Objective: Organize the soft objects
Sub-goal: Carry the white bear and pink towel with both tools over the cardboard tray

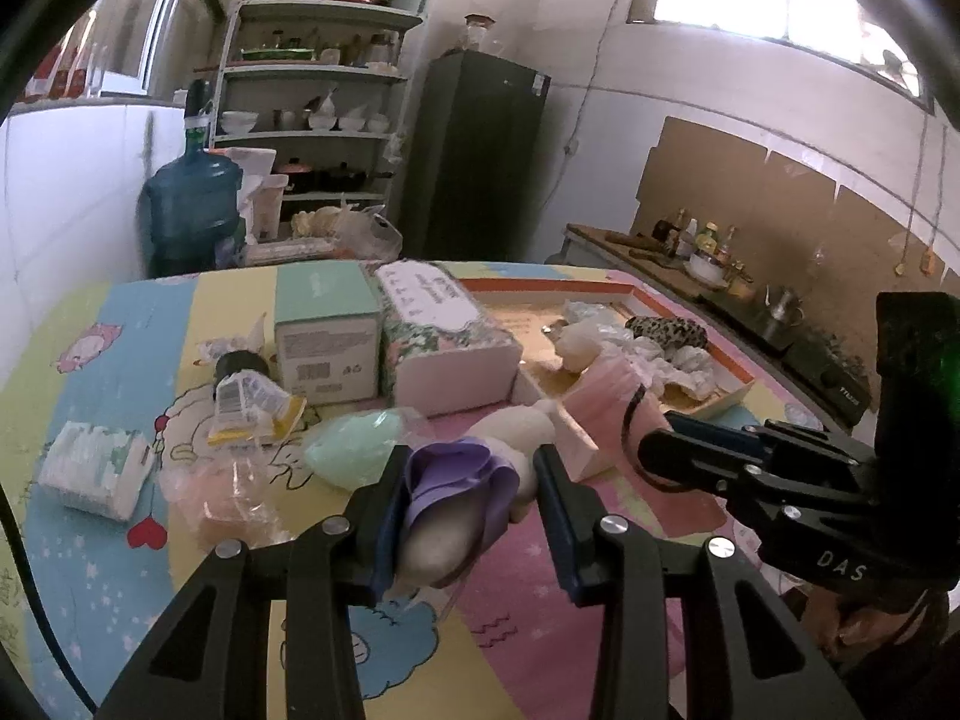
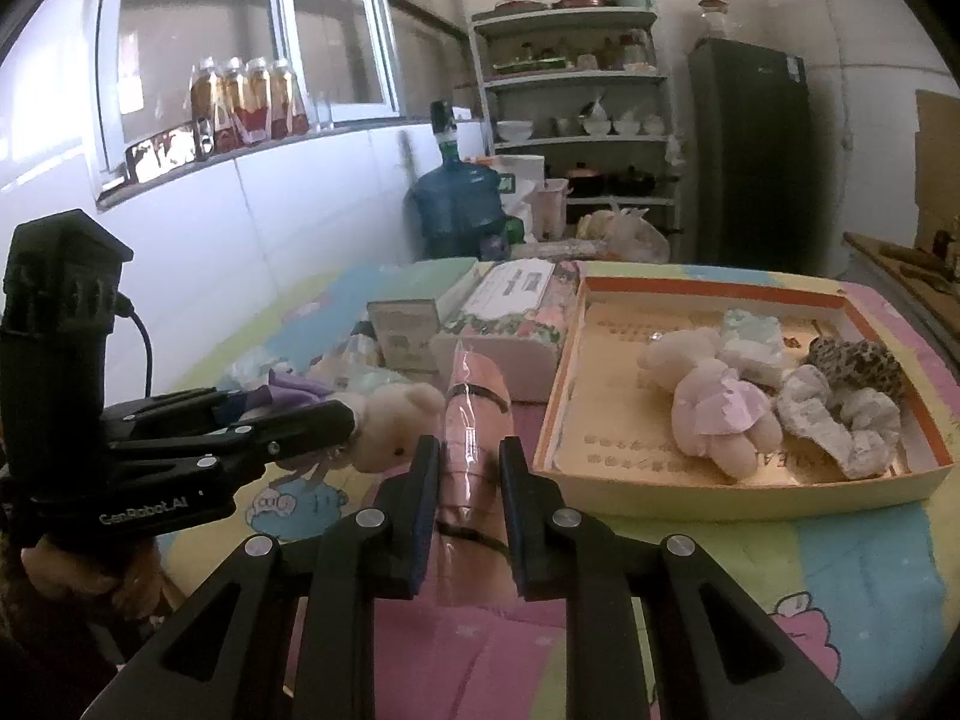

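Observation:
My left gripper (image 1: 471, 480) is shut on a small plush bear in a purple dress (image 1: 456, 498), held above the table; the bear also shows in the right wrist view (image 2: 390, 426). My right gripper (image 2: 468, 468) is shut on a pink wrapped pack with a black band (image 2: 474, 420), seen in the left wrist view (image 1: 606, 414) beside the tray's near corner. The orange-rimmed tray (image 2: 708, 294) holds a pink-dressed bear (image 2: 714, 402), white scrunchies (image 2: 834, 420) and a leopard scrunchie (image 2: 858, 360).
On the cartoon tablecloth (image 1: 540, 618) lie a mint soft piece in plastic (image 1: 354, 444), a peach one in plastic (image 1: 222, 498), a tissue pack (image 1: 96, 468), a yellow-edged packet (image 1: 252, 408), a mint box (image 1: 327, 336) and a floral box (image 1: 444, 330).

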A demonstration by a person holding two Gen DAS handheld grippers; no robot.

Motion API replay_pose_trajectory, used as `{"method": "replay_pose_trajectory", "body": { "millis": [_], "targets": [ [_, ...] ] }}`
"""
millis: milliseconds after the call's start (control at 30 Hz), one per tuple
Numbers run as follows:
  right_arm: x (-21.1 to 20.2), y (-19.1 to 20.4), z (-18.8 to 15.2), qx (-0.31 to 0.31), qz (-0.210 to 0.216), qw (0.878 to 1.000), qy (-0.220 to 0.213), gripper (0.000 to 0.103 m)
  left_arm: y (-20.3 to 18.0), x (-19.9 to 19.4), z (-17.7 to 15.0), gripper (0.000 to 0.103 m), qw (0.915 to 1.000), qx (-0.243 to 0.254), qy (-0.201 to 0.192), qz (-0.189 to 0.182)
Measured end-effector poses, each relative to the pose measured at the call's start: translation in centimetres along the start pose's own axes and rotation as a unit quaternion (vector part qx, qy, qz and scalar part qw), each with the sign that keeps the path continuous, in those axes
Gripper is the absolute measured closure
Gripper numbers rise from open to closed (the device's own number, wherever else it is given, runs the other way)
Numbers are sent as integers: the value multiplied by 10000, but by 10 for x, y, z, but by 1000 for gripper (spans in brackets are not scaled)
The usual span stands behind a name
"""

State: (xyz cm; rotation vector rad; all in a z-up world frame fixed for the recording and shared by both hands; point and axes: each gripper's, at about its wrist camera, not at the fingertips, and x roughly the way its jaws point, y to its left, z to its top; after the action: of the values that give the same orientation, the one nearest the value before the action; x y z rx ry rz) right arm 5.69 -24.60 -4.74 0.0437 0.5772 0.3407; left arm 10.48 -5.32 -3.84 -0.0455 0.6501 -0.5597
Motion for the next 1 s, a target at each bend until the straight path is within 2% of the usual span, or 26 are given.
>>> {"method": "replay_pose_trajectory", "body": {
  "millis": [533, 1000],
  "targets": [
    [-27, -31, 12, 165, 29, 9992, -361, 83, -38, 2, 25, 62, 9994, 26, -333, -35],
    [-46, -73, 21, 389, -143, 9975, -569, 83, -71, 23, 42, 62, 9988, -58, -464, -146]
  ]
}}
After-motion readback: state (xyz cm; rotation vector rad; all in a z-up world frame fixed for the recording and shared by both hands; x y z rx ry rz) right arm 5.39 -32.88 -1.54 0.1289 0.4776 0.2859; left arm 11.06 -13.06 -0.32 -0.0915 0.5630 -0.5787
